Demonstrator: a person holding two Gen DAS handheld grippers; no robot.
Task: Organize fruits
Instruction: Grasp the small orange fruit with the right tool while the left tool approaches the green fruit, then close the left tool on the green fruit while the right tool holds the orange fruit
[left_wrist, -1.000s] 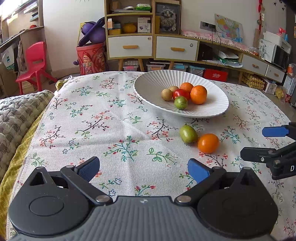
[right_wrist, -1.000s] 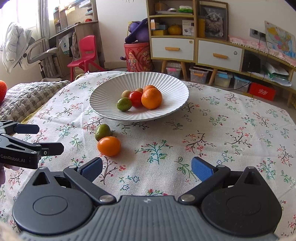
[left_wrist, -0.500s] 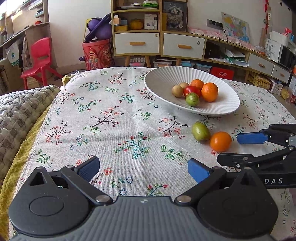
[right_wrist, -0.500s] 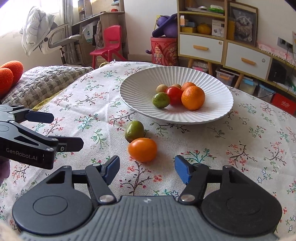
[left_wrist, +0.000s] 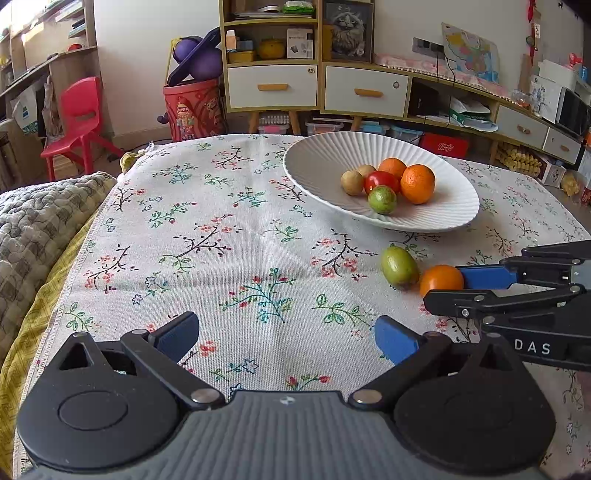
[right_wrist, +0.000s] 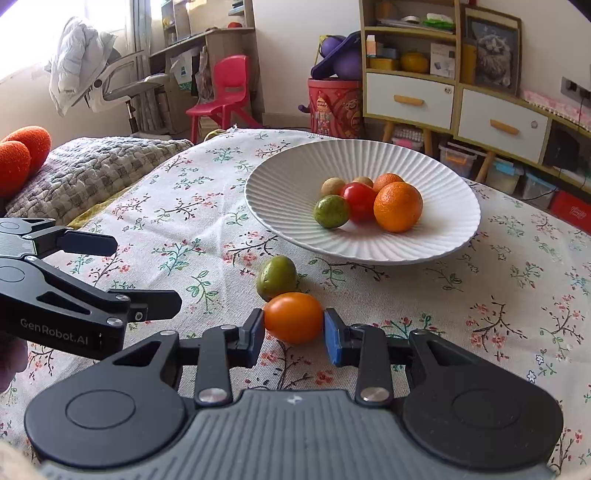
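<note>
An orange fruit (right_wrist: 293, 316) lies on the floral tablecloth, with a green fruit (right_wrist: 277, 277) touching it just behind. My right gripper (right_wrist: 294, 334) has its blue pads on both sides of the orange fruit, closed onto it. It also shows in the left wrist view (left_wrist: 448, 286), reaching in from the right around the orange fruit (left_wrist: 440, 279) beside the green fruit (left_wrist: 399, 266). The white ribbed plate (right_wrist: 436, 236) holds several fruits, among them an orange (right_wrist: 398, 206) and a red tomato (right_wrist: 357, 201). My left gripper (left_wrist: 284, 334) is open and empty over the cloth.
A grey knitted blanket (left_wrist: 33, 229) and a yellow cloth edge lie at the table's left side. Shelves, drawers, a red chair (left_wrist: 79, 122) and a red bin (left_wrist: 194, 109) stand beyond the table. Orange cushions (right_wrist: 20, 155) sit at far left in the right wrist view.
My right gripper moved forward to the orange fruit and its jaws narrowed from wide open to closing on it. My left gripper stayed open and shifted slightly.
</note>
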